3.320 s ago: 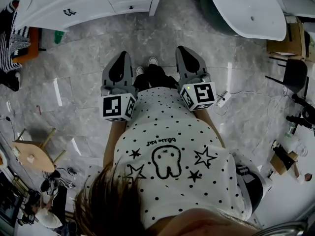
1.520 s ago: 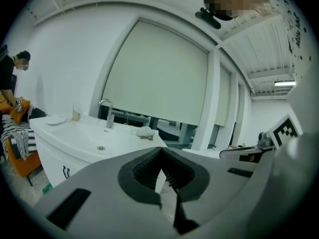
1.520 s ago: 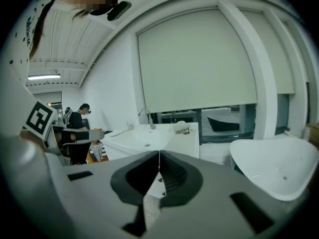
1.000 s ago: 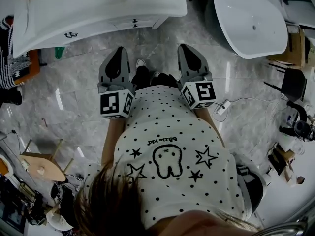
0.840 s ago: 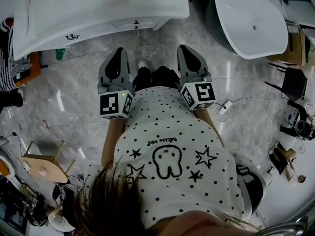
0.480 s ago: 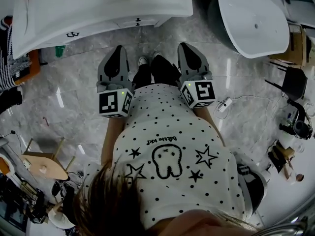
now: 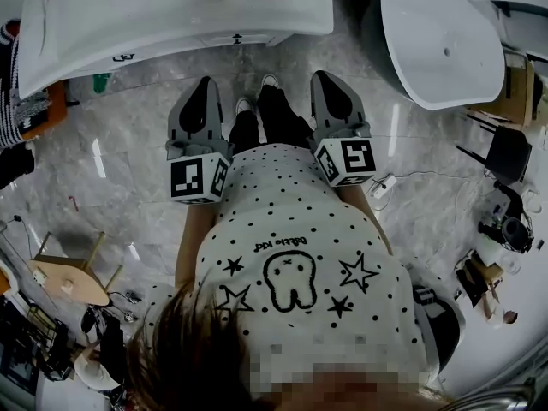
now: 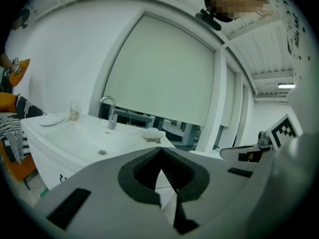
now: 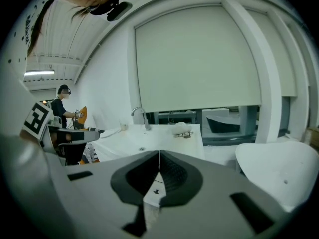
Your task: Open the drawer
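White vanity (image 7: 171, 11) far left, cut off at top, countertop hiding most of the drawer (image 7: 233, 39), only a strip with dark handle showing, left gripper (image 7: 204, 88) and right gripper (image 7: 328, 82) nearer, jaws closed together, nothing held

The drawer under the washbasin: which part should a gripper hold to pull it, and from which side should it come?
Probably the small dark handle on the drawer front. Come level from the front, the person's side: the basin overhangs it, so nothing is reachable from above. The right gripper, shut now, must open first.
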`<action>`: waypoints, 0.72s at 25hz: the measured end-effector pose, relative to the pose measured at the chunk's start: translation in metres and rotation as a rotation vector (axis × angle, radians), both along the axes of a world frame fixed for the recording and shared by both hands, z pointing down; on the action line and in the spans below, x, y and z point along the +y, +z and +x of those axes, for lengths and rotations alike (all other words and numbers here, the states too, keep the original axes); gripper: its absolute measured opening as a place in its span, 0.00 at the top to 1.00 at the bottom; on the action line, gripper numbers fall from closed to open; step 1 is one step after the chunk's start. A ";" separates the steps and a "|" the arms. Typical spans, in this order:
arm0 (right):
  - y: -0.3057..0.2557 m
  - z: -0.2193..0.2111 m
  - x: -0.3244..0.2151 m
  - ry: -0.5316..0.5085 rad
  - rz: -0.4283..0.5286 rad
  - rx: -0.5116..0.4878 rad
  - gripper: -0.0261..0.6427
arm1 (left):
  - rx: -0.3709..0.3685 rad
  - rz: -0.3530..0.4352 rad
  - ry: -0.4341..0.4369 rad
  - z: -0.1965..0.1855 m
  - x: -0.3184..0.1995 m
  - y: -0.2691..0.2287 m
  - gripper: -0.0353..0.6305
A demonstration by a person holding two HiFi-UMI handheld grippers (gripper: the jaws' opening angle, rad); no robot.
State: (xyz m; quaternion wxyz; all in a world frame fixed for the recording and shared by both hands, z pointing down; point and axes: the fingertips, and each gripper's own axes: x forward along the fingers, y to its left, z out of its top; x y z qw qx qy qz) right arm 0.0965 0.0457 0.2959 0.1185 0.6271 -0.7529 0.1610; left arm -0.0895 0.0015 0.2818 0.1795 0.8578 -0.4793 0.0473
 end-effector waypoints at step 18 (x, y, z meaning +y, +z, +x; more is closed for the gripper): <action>-0.007 0.060 -0.065 -0.100 0.048 -0.018 0.94 | -0.015 0.077 -0.200 0.023 -0.055 -0.020 0.94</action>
